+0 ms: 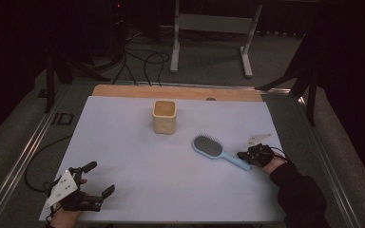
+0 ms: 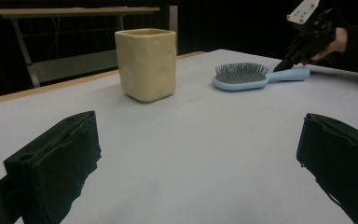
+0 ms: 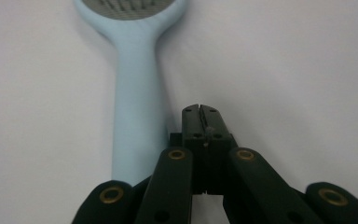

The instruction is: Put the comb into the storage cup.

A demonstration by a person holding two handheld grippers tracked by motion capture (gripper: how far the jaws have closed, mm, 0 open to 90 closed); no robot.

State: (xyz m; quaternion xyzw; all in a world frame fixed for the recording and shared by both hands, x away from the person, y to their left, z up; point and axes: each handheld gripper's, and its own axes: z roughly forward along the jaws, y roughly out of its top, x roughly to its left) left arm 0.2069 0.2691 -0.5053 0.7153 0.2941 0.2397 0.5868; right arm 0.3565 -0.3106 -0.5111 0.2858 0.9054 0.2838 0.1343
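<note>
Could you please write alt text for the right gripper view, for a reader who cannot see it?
The right gripper, jaws shut together and empty, rests beside the handle of a light blue hairbrush lying on a pale table.

I'm looking into a dim room, its far wall (image 1: 38,28) lost in black. The floor (image 1: 209,61) is grey carpet, with dark cables (image 1: 142,64) snaking across it beyond the table. Back there stands a pale metal frame (image 1: 214,28) on two legs with flat feet. The table (image 1: 123,137) I work at has a pale lavender-white cover; a strip of bare wood (image 1: 171,91) shows along its far edge. Metal rails (image 1: 24,152) run down either side. Dark stand legs (image 1: 52,80) rise at both far corners
</note>
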